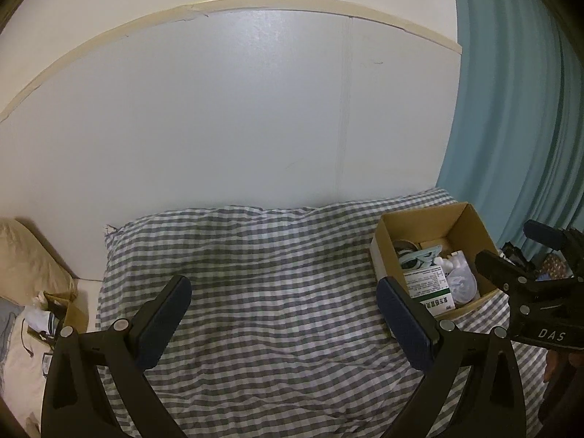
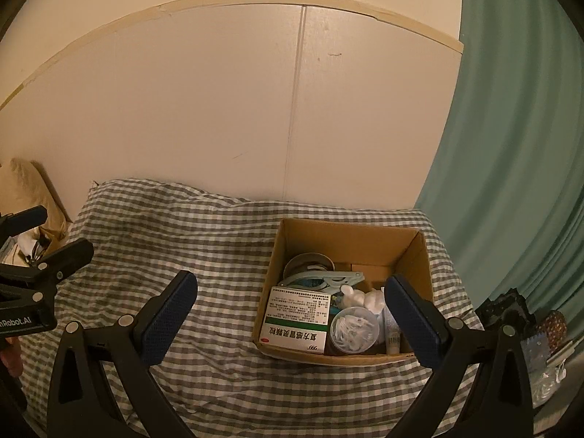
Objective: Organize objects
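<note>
Cardboard box (image 2: 350, 252) sits right of centre on the checked bed (image 2: 182, 241); medicine carton (image 2: 297, 319) inside, long axis toward the wall; left gripper (image 1: 284, 317) and right gripper (image 2: 292, 317) jaws spread, empty.

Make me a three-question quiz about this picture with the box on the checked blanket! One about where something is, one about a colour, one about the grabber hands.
1. Where is the medicine box?
A. inside the cardboard box
B. on the bare blanket
C. between gripper fingers

2. What colour is the curtain?
A. red
B. teal
C. black

3. How are the left gripper and right gripper?
A. both open and empty
B. both shut
C. one holding a cup

Answers: 1 A, it lies among the things within the cardboard walls. 2 B, blue-green folds hang at the right. 3 A, the fingers stand wide apart with nothing held.
</note>
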`<control>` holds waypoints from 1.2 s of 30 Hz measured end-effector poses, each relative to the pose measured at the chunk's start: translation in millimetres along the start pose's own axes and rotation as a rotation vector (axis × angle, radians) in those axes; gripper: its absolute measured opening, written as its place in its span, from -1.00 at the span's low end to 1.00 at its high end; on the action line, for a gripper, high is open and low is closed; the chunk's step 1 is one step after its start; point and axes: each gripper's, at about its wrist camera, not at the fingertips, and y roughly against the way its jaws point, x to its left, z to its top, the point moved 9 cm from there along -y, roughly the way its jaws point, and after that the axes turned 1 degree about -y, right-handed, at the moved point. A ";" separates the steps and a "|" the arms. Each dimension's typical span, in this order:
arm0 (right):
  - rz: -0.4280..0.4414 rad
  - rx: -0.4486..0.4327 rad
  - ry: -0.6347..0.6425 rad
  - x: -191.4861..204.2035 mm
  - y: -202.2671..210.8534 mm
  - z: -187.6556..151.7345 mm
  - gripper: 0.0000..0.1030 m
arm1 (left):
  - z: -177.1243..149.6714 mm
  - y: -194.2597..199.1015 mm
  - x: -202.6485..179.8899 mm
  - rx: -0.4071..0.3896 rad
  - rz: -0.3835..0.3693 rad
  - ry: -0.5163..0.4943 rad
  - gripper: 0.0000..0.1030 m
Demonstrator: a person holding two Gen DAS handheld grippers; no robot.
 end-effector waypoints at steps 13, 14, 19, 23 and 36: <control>0.018 0.009 -0.001 3.0 -1.4 0.2 0.99 | -4.4 -6.9 1.8 0.019 0.010 0.001 1.00; 0.019 0.011 -0.003 3.2 -1.8 0.0 0.99 | -4.7 -7.4 1.8 0.020 0.010 0.002 1.00; 0.023 0.007 0.001 5.8 -0.5 0.9 0.99 | -6.2 -8.9 1.4 0.026 0.009 0.000 1.00; 0.024 0.006 0.002 6.4 0.5 1.3 0.99 | -6.9 -8.7 1.4 0.028 0.007 0.001 1.00; 0.015 0.019 0.006 7.3 -2.9 -0.4 0.99 | -10.1 -12.6 -1.6 0.072 -0.016 0.011 1.00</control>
